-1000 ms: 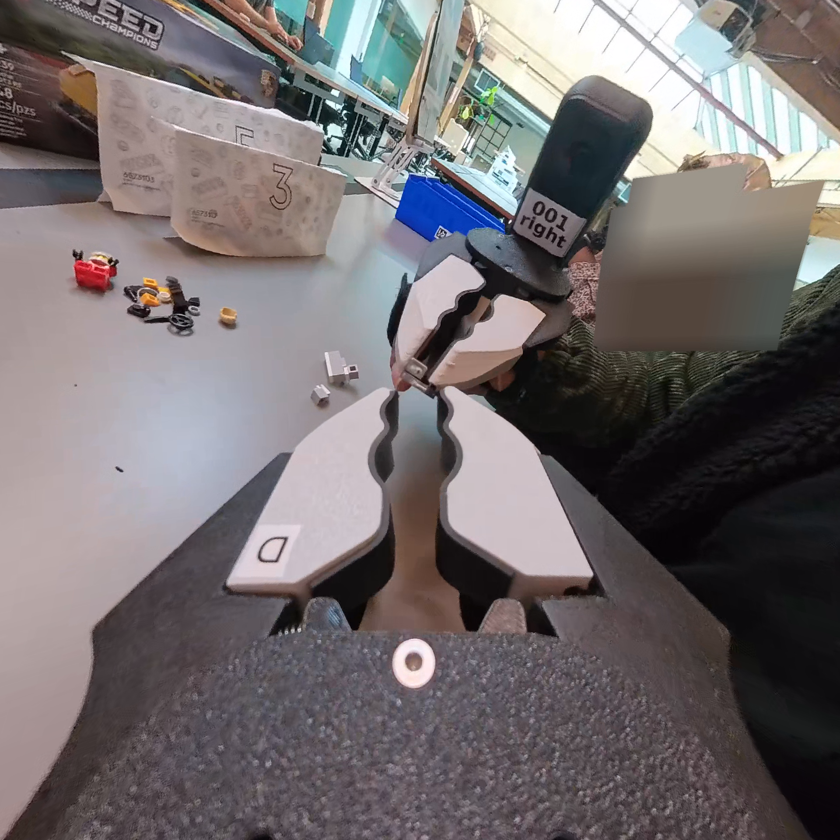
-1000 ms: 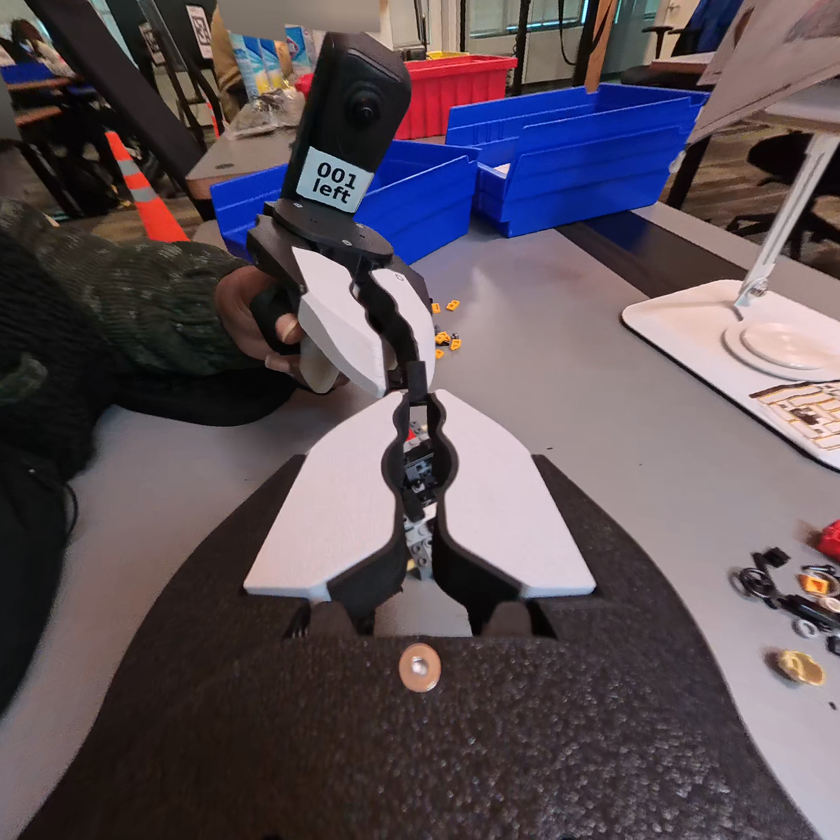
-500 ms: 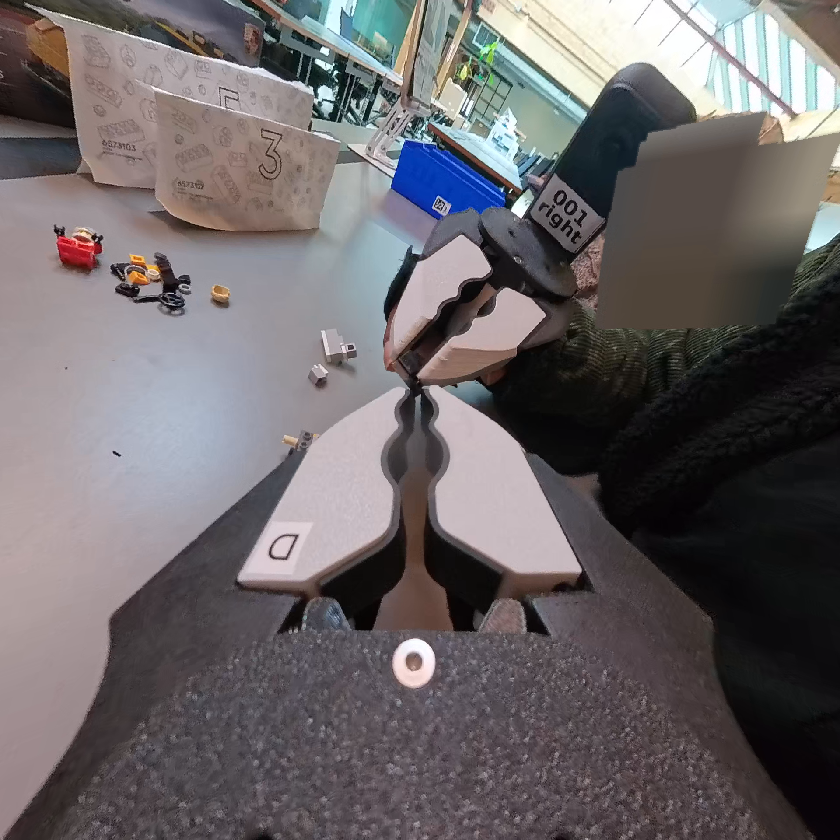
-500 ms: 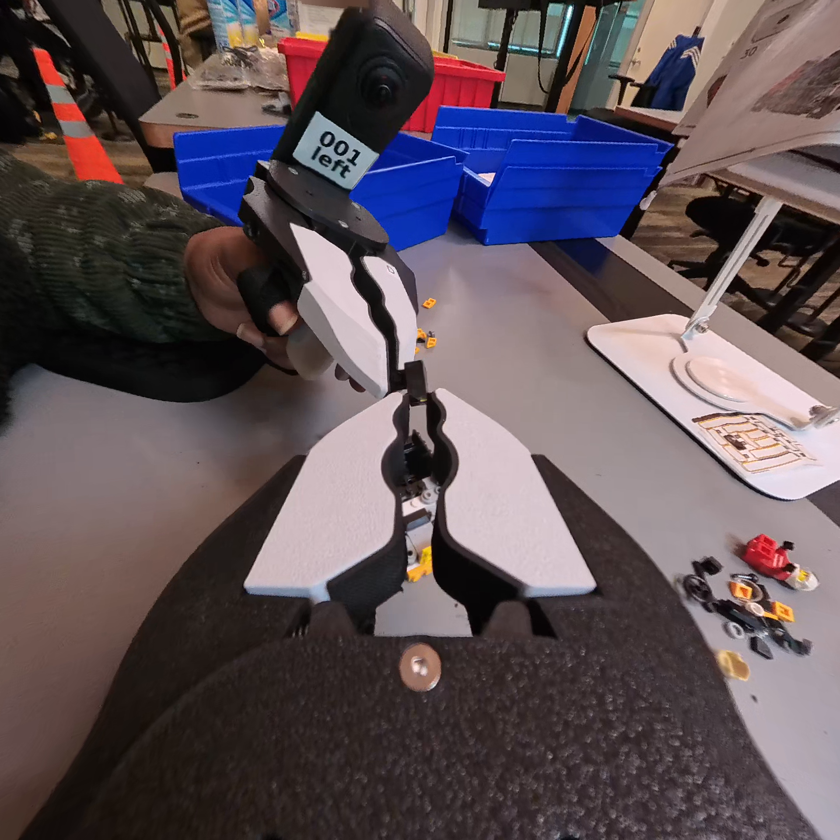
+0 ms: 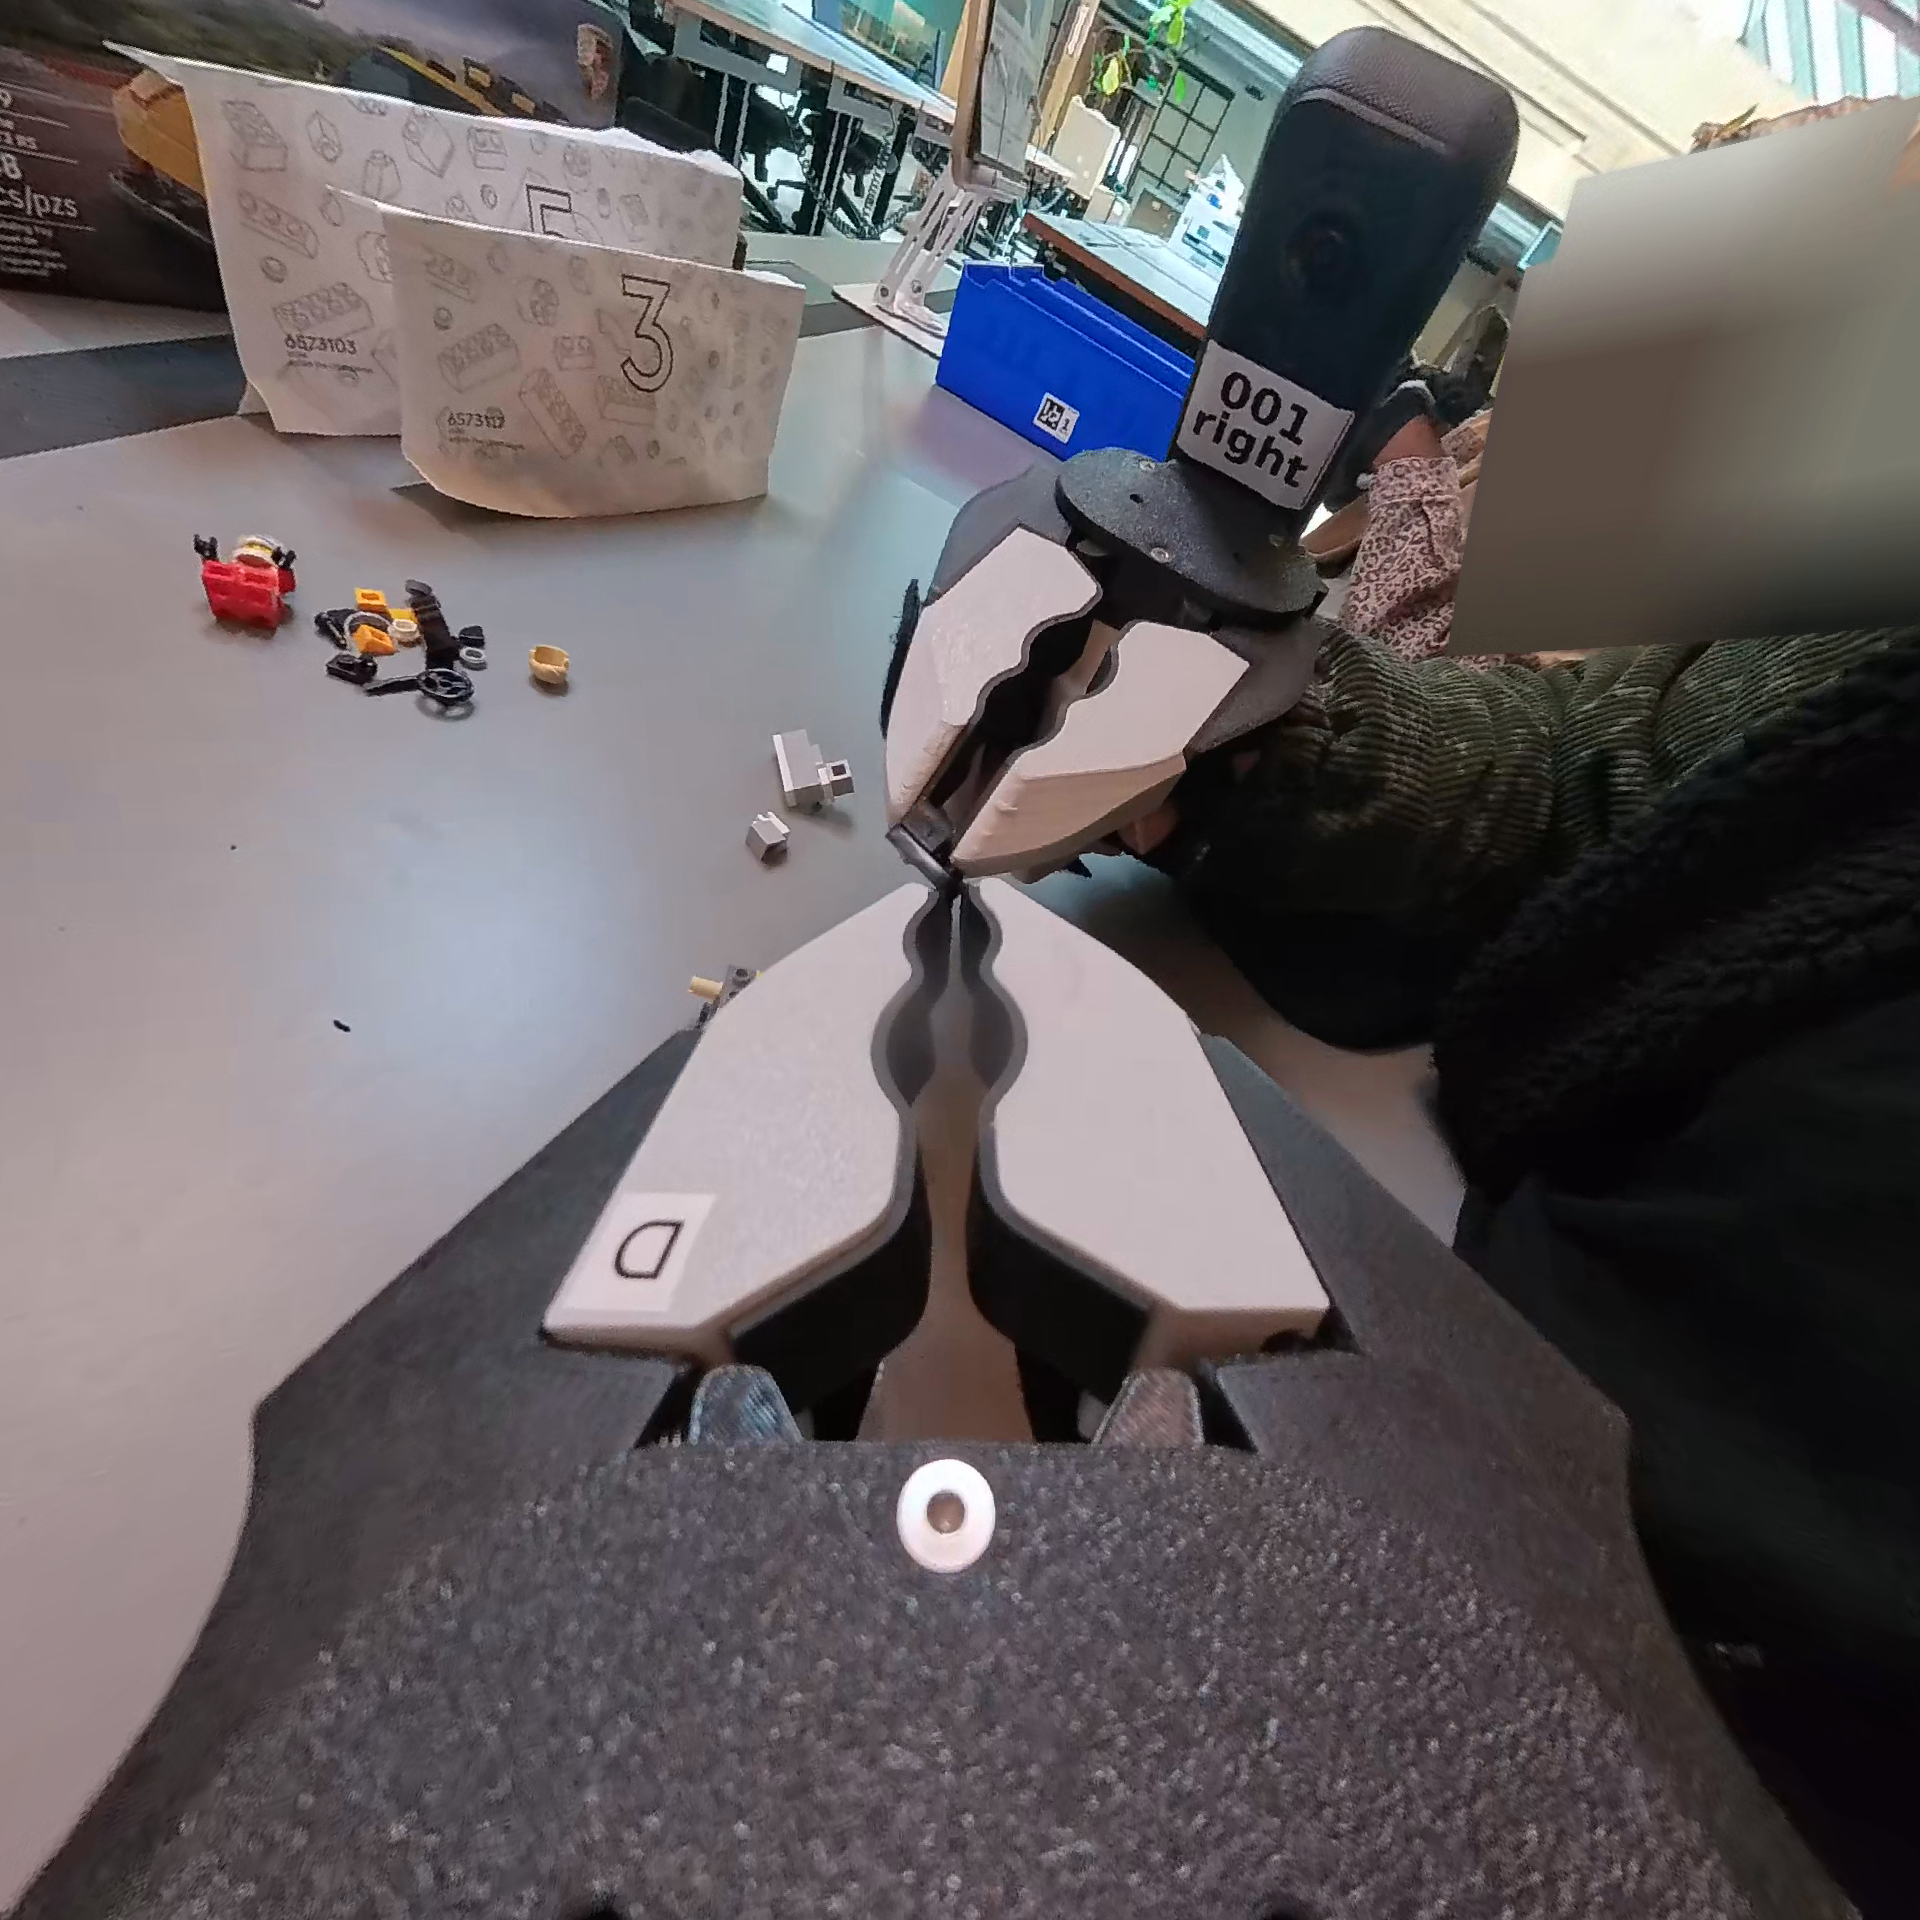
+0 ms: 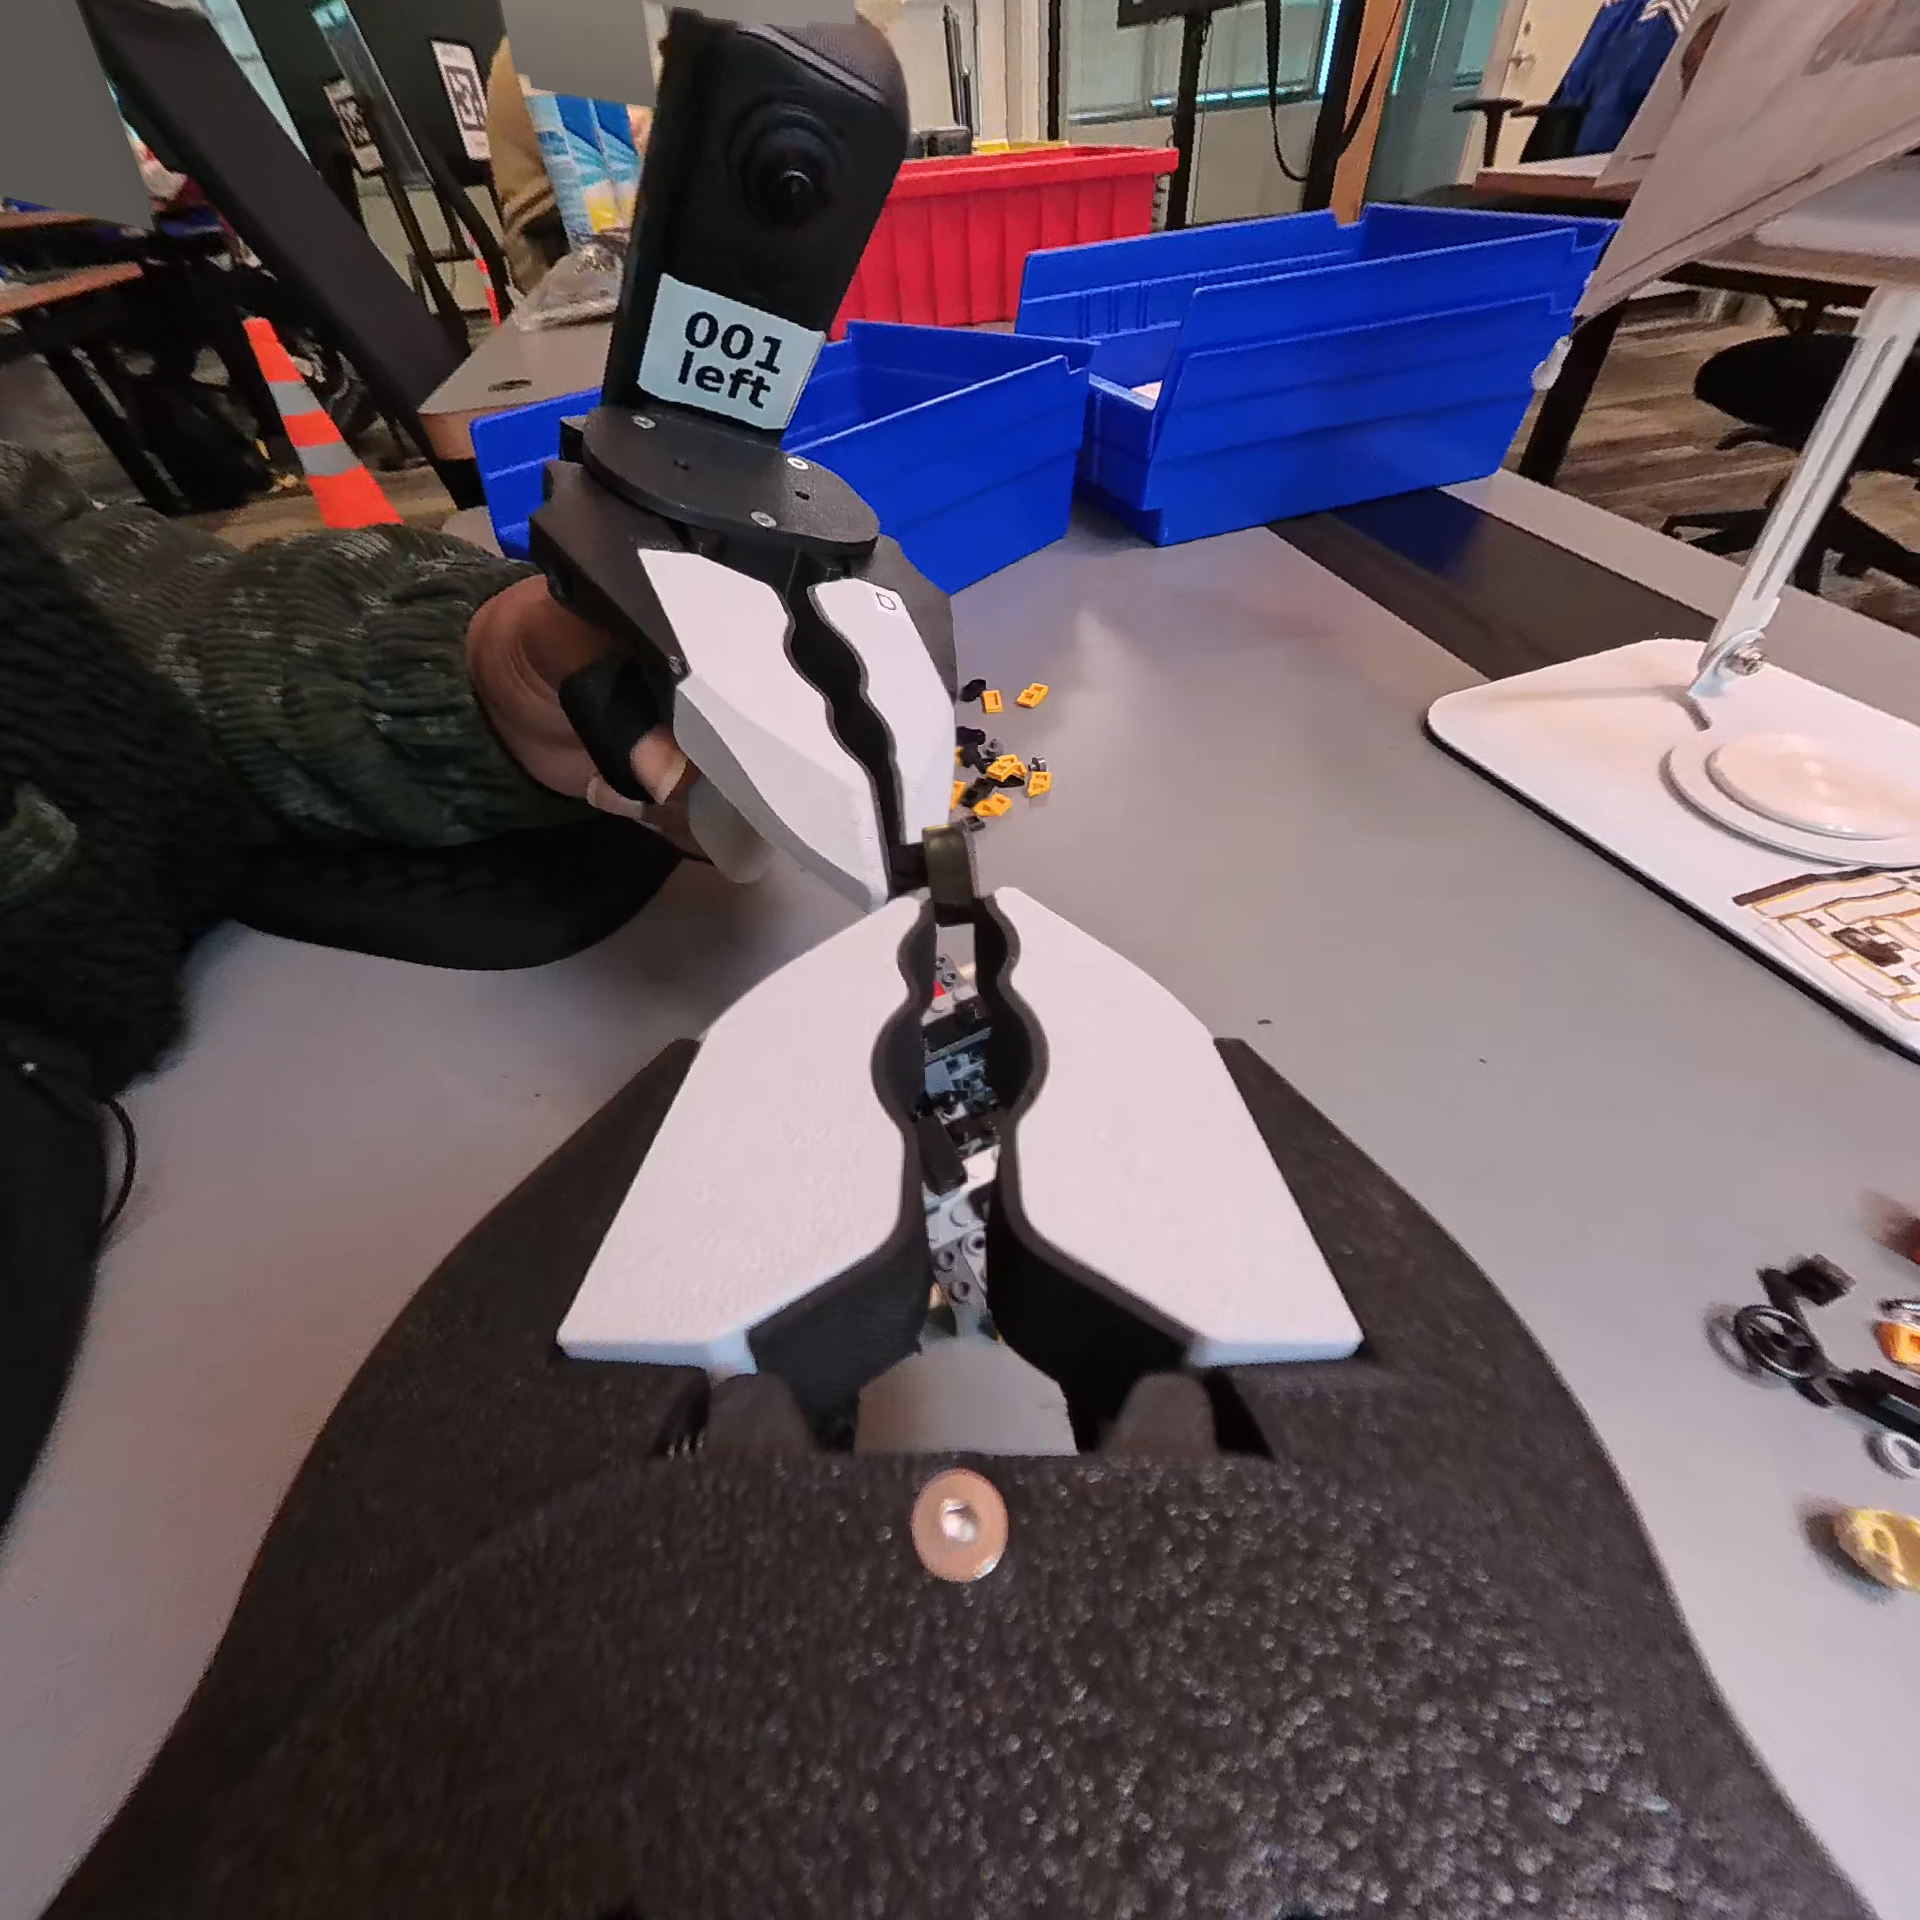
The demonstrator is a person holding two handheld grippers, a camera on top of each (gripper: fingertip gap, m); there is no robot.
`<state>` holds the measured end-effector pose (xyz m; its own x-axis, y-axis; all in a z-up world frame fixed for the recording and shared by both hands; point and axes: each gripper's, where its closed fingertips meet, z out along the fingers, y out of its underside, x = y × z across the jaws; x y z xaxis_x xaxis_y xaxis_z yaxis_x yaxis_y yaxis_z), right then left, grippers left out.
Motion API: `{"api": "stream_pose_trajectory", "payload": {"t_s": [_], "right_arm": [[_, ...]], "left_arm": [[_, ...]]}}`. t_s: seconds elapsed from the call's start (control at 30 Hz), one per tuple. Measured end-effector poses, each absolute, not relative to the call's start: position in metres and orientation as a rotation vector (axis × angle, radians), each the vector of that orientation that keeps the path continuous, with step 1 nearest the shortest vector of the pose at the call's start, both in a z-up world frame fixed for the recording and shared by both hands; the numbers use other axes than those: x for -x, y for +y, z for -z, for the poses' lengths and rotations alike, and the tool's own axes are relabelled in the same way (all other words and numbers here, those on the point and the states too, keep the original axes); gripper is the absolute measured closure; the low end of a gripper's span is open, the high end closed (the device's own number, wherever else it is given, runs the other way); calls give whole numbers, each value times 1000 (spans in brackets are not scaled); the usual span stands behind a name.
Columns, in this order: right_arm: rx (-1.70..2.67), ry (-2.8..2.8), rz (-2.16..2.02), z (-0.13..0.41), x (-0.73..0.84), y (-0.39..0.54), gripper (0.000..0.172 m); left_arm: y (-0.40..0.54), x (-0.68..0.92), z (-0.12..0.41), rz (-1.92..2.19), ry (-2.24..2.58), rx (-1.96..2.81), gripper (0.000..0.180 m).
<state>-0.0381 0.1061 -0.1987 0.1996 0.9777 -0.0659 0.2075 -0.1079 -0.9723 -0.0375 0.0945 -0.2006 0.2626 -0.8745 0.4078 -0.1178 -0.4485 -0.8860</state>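
A smooth, matte grey tabletop (image 6: 1299,727) runs through a bright, open workshop, with glossy blue plastic bins (image 6: 1299,374) and a red bin (image 6: 997,218) at its far edge and a white flat-based stand (image 6: 1621,748) to one side. Two crinkled white paper bags (image 5: 582,395) stand upright in front of a dark printed box (image 5: 73,208). Loose toy bricks lie scattered: a red and black cluster (image 5: 343,623), small grey blocks (image 5: 810,769), and orange tiles (image 6: 1008,774). Both tongs have pale, wavy-edged fingers on grainy black bodies. The right tongs (image 6: 951,914) are clamped on a small dark rounded brick piece (image 6: 951,868), held above the tabletop, with a grey and black brick assembly (image 6: 956,1081) showing between the fingers farther back. The left tongs (image 5: 945,896) are drawn together, tips meeting at that same dark piece.
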Motion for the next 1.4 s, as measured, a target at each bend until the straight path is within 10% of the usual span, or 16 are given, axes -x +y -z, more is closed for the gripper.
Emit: {"api": "stream_pose_trajectory", "payload": {"t_s": [1.4], "right_arm": [[1408,-1233,-840,183,26,109,172]], "left_arm": [[128,32,247,1149,942,2026,177]]}}
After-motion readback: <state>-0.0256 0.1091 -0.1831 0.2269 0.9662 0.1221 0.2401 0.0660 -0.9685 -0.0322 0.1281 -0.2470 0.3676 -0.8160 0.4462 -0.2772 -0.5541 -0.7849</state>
